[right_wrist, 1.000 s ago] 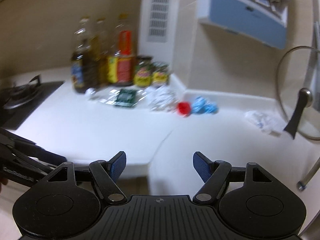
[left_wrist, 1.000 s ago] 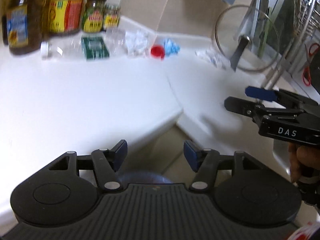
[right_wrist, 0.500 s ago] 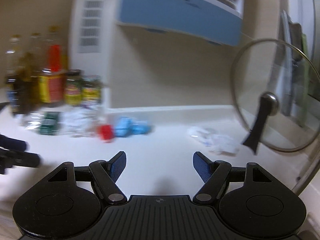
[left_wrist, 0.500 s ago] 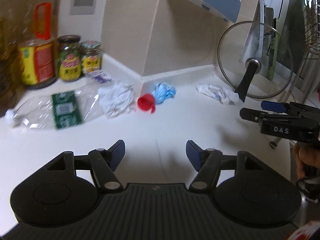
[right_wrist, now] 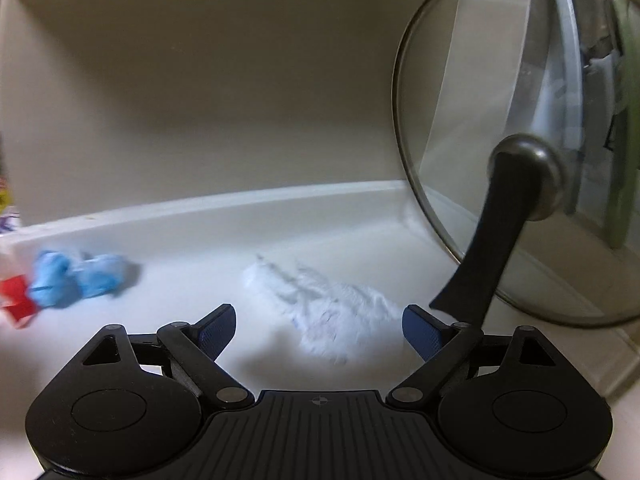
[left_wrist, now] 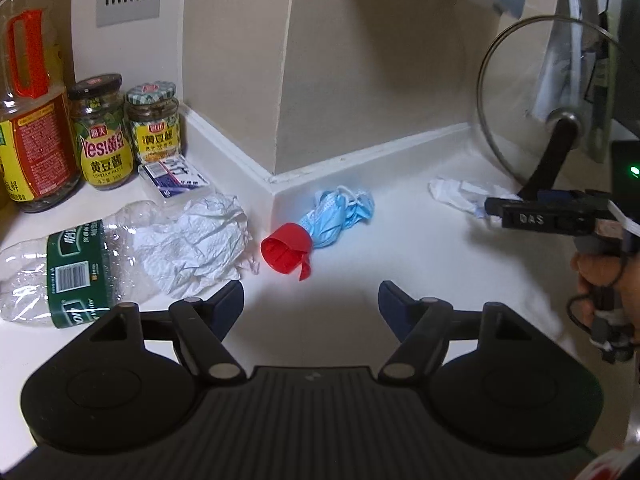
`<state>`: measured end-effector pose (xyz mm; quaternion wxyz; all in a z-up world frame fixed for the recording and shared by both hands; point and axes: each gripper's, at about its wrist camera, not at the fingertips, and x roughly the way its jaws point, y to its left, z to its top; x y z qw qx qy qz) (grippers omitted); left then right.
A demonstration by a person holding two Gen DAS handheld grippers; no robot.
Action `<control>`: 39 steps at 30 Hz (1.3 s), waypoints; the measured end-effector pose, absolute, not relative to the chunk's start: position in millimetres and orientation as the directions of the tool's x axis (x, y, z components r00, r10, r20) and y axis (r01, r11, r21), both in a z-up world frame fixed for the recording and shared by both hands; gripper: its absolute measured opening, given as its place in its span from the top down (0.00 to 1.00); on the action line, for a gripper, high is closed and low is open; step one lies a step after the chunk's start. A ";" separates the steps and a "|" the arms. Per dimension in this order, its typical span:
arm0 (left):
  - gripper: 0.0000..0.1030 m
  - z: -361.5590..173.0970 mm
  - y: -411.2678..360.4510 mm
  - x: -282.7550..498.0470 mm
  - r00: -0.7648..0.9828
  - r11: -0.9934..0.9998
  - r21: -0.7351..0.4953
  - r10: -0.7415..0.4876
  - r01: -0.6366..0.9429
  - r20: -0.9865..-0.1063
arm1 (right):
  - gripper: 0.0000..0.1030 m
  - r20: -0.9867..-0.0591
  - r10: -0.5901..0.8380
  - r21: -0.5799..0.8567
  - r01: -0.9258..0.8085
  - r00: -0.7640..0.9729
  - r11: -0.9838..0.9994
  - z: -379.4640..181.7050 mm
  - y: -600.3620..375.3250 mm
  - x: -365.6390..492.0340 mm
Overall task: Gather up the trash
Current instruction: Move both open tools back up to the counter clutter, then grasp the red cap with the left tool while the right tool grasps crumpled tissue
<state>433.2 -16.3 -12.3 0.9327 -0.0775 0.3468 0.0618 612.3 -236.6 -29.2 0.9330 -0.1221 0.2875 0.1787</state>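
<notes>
Both jaws just widening, empty; white wrapper (right_wrist: 320, 312) motion-blurred; crushed bottle (left_wrist: 60, 272) cut off.

Glass lid (right_wrist: 520, 120) beside crumpled wrapper (right_wrist: 332, 312)

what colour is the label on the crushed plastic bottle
Dark green with white print and a barcode, on the crushed plastic bottle; it shows best in the left wrist view.
</notes>
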 end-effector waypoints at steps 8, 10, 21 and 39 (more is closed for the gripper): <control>0.31 -27.6 -13.0 448.5 0.725 0.979 -0.086 0.079 -0.187 -0.685 | 0.67 -0.616 0.274 -0.093 -0.414 0.739 0.906 -45.9 -235.6 630.6; 0.31 -30.0 -12.5 452.5 0.725 0.980 -0.084 0.077 -0.183 -0.684 | 0.76 -0.608 0.298 -0.074 -0.427 0.736 0.901 -41.0 -237.0 621.8; 0.34 -37.0 -15.6 476.9 0.739 0.985 -0.018 0.118 -0.174 -0.663 | 0.80 -0.589 0.479 0.121 -0.515 0.651 0.848 -13.4 -224.7 572.0; 0.65 -40.6 -28.6 472.9 0.734 0.986 0.121 0.169 -0.118 -0.658 | 0.80 -0.609 0.497 0.145 -0.529 0.618 0.836 -11.2 -225.0 544.2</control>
